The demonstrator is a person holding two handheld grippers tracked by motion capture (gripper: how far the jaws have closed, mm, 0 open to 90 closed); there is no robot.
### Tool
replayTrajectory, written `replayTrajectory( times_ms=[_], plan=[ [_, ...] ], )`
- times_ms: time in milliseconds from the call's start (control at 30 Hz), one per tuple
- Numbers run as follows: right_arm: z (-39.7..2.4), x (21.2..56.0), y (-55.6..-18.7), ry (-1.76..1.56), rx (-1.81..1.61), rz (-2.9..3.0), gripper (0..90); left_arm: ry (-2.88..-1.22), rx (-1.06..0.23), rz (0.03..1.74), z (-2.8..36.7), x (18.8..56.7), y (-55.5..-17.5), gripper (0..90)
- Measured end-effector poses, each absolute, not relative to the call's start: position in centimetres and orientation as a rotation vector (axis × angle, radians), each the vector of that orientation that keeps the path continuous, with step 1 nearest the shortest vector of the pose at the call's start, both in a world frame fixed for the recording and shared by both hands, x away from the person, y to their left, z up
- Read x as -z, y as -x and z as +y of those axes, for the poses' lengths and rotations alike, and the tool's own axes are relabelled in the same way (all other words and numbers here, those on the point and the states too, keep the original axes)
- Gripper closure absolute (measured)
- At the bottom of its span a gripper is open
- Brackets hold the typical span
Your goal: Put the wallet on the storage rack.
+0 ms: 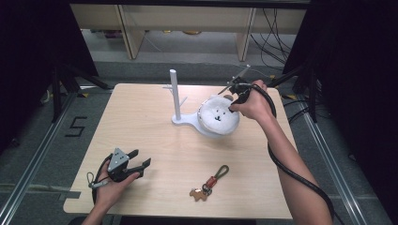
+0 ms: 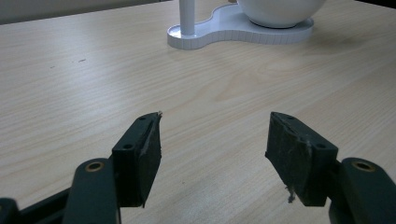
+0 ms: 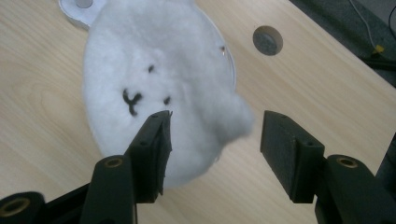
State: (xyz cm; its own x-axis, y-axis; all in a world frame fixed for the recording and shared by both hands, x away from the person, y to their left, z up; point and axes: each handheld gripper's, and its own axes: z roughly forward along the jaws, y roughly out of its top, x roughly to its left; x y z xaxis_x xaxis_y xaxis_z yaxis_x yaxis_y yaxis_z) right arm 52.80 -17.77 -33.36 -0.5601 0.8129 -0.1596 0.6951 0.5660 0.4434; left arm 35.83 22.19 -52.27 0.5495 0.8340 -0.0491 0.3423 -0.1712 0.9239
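A white fluffy plush with a small black face (image 1: 217, 115) lies on the round dish of a white stand (image 1: 175, 93) at the table's far middle. My right gripper (image 1: 236, 96) hovers over the plush's right edge. In the right gripper view its jaws (image 3: 215, 135) stand wide apart, with a fluffy ear of the plush (image 3: 159, 79) between them and no pad pressing on it. My left gripper (image 1: 142, 158) rests near the front left corner, open and with nothing in it (image 2: 215, 135), pointing toward the stand's base (image 2: 224, 28).
A keychain with a brown charm and a green loop (image 1: 209, 183) lies near the front edge, right of centre. A round cable hole (image 3: 267, 39) sits in the tabletop beyond the plush. The stand's upright pole has small side pegs. Bare wood stretches between the left gripper and the stand.
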Motion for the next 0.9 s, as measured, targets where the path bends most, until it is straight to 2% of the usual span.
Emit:
replayTrajectory(
  times_ms=[300,633,900],
  plan=[
    [-21.3,35.0,-49.2,-1.326,-0.569,2.425,44.7,-1.757,-0.579,0.982,22.0,52.2,-35.7,33.3],
    [-24.8,39.1,-45.3,-1.506,-0.623,2.399,44.4,-1.762,-0.498,0.971,20.8,50.9,-35.5,32.1],
    [-25.8,41.9,-43.4,-1.606,-0.597,2.402,44.2,-1.798,-0.457,0.916,19.1,50.3,-35.1,32.0]
  ],
)
